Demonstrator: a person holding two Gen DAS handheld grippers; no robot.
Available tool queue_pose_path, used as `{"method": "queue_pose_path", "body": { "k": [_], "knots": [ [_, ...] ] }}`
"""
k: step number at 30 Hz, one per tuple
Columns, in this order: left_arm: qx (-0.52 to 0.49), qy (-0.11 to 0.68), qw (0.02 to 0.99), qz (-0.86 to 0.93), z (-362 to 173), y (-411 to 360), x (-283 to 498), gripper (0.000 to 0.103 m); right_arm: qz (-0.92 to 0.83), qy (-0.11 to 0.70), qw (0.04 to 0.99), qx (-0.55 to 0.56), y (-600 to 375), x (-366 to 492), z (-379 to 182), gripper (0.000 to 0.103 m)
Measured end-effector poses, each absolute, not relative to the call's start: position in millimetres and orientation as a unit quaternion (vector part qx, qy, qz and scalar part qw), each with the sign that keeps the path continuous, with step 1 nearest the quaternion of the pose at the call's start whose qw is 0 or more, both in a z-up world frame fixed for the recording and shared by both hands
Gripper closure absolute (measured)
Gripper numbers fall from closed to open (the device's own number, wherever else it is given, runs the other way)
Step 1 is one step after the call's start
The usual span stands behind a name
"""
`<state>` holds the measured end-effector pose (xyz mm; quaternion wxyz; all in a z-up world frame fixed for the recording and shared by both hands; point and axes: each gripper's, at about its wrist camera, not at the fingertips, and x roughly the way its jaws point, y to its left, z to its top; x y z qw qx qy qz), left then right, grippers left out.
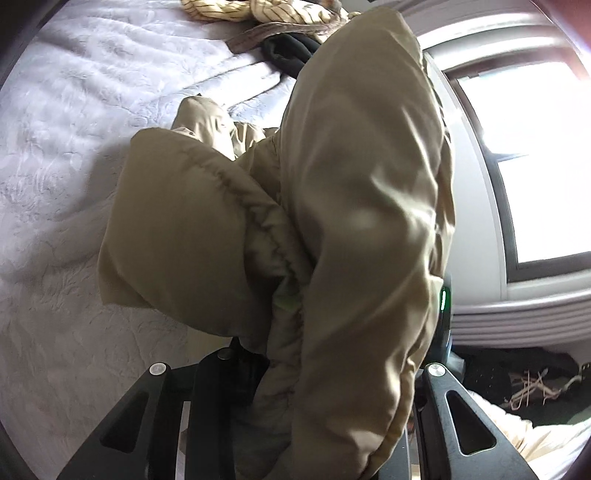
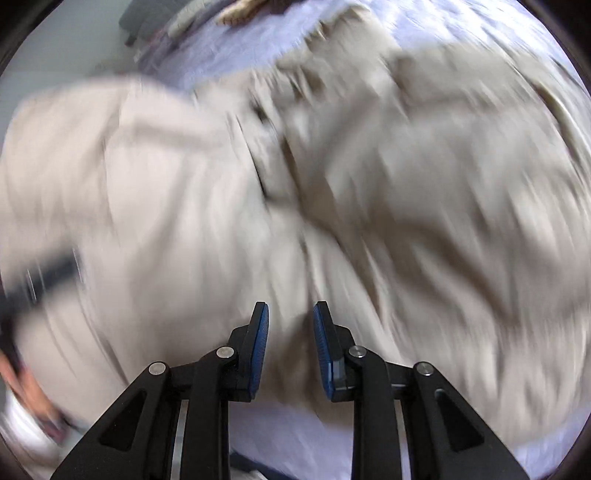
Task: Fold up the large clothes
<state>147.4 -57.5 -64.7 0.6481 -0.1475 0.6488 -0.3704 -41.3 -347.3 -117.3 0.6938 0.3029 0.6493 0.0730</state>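
Note:
A large beige padded jacket [image 1: 351, 221] hangs from my left gripper [image 1: 291, 314], which is shut on a bunch of its fabric and holds it above the bed. The fingertips are buried in the cloth. In the right wrist view the same jacket [image 2: 332, 184] lies spread and blurred over the bed. My right gripper [image 2: 291, 321] is open and empty, with its blue pads [image 2: 258, 347] just above the jacket's near edge.
The bed has a pale lilac textured cover [image 1: 74, 184]. A striped cream garment [image 1: 258, 9] and dark clothes [image 1: 288, 51] lie at its far end. A bright window [image 1: 535, 166] is on the right, with shoes [image 1: 532, 391] on the floor below.

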Motion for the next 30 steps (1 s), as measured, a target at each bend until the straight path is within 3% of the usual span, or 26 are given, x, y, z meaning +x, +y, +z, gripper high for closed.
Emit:
{"method": "queue_pose_path", "body": {
  "k": [3,12,14,19,20,21,24,25,29,30],
  "knots": [
    [-0.144,0.655,0.644,-0.368,-55,-69,140,0.073,0.041,0.656,0.683,0.318,-355,-85,-133,0.085],
    [-0.039,0.661,0.621,-0.42,-26,-194,105,0.071,0.048,0.636,0.659,0.399,-380,-104,-180,0.09],
    [-0.019,0.658,0.612,-0.438,-35,-230,97,0.055,0.06,0.625,0.65,0.428,-388,-106,-181,0.09],
    [-0.025,0.659,0.582,-0.476,-60,-278,86,0.03,0.054,0.59,0.657,0.466,-434,-153,-150,0.089],
    [-0.027,0.661,0.578,-0.478,-67,-287,83,0.028,0.042,0.583,0.66,0.472,-446,-166,-143,0.084],
    [-0.027,0.665,0.573,-0.479,-74,-296,82,0.028,0.019,0.577,0.665,0.473,-460,-179,-135,0.069],
    [-0.027,0.672,0.565,-0.478,-91,-314,82,0.023,-0.032,0.547,0.69,0.473,-491,-212,-107,0.041],
    [-0.029,0.675,0.562,-0.477,-95,-318,83,0.018,-0.042,0.538,0.699,0.47,-497,-219,-98,0.038],
    [-0.024,0.674,0.568,-0.472,-108,-320,61,0.017,-0.037,0.494,0.739,0.457,-507,-237,-54,0.033],
    [-0.023,0.674,0.568,-0.471,-106,-315,53,0.017,-0.023,0.484,0.749,0.452,-505,-234,-46,0.021]
  ]
}}
